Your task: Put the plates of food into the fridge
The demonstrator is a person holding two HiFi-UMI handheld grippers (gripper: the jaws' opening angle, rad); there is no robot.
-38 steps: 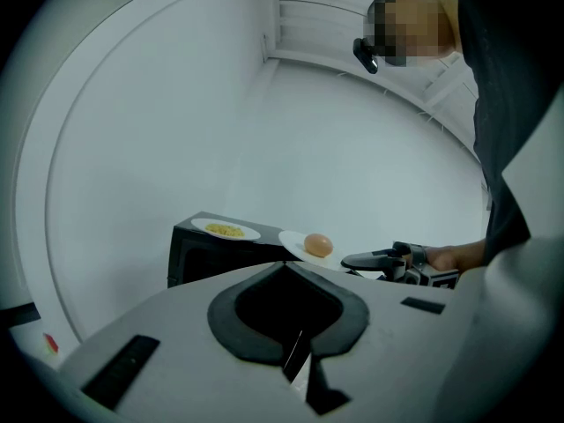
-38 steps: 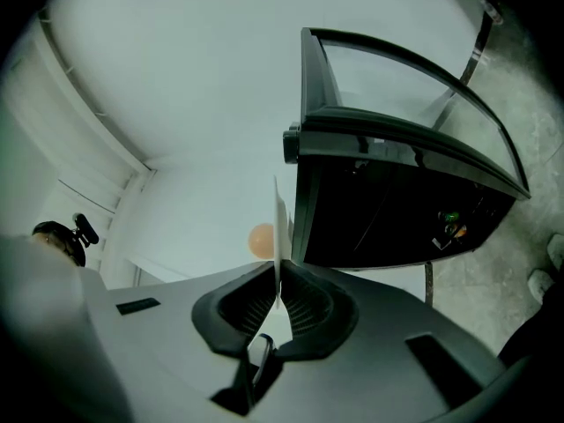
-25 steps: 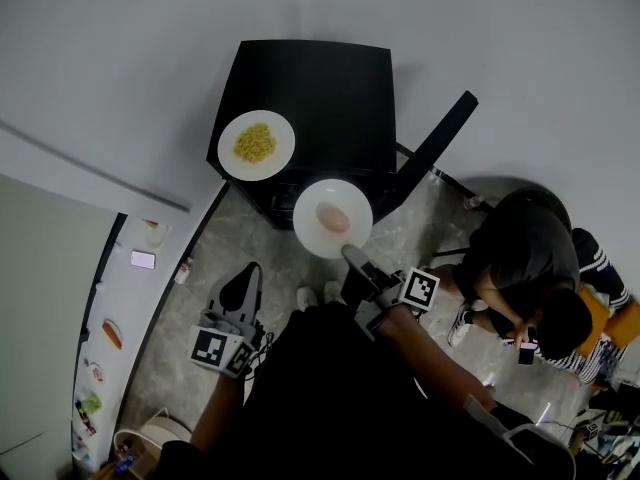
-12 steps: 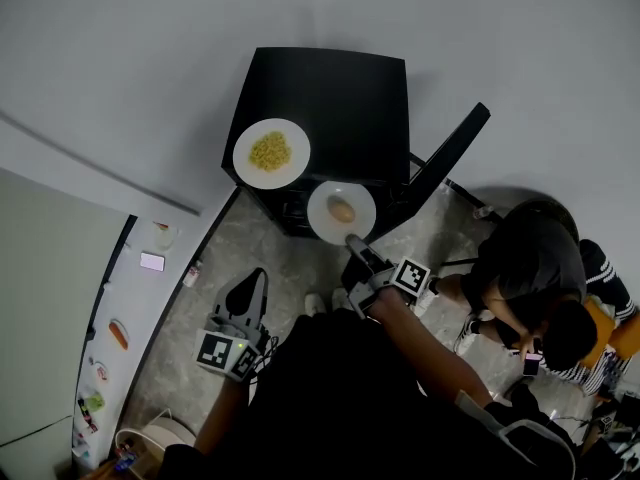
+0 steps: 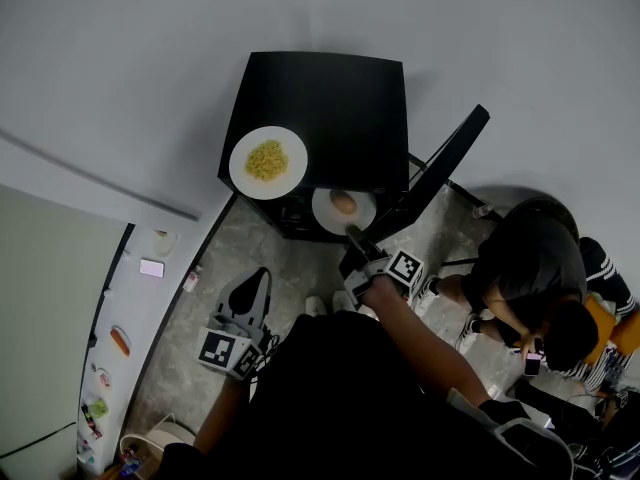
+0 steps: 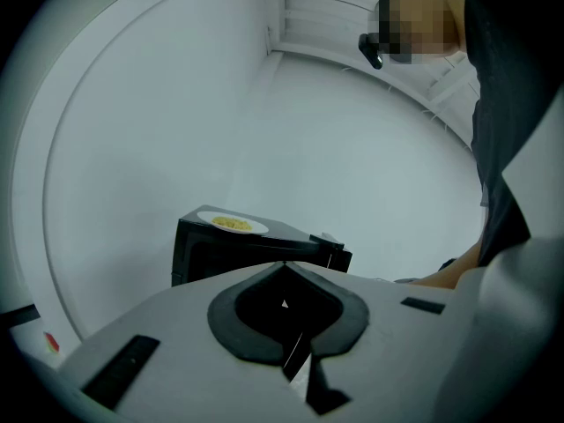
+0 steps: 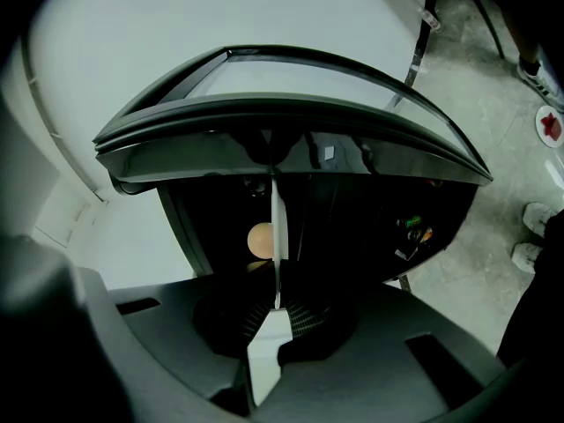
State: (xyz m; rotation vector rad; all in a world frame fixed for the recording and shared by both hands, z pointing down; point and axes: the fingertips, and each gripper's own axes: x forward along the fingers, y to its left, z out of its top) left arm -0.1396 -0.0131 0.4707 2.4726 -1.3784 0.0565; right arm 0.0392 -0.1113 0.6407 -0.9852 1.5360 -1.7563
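Observation:
A small black fridge [image 5: 340,108] stands against the wall with its door [image 5: 440,163] swung open to the right. On its top sits a white plate of yellow food [image 5: 267,162], which the left gripper view also shows as a plate [image 6: 232,224]. My right gripper [image 5: 352,236] is shut on the rim of a second white plate [image 5: 343,210] that carries a round tan food. In the right gripper view this plate [image 7: 278,236] is edge-on, partway into the dark fridge opening, with the food [image 7: 260,240] beside it. My left gripper [image 5: 250,288] hangs low at the left, shut and empty [image 6: 284,305].
A person in dark clothes [image 5: 530,268] sits to the right of the open door. A white ledge at the left holds a phone [image 5: 151,267] and small items. A red item on a small dish [image 7: 551,126] and shoes [image 7: 533,214] lie on the stone floor.
My right gripper has carried the plate with the round food forward, from in front of the fridge into its opening. The left gripper has stayed low and shut.

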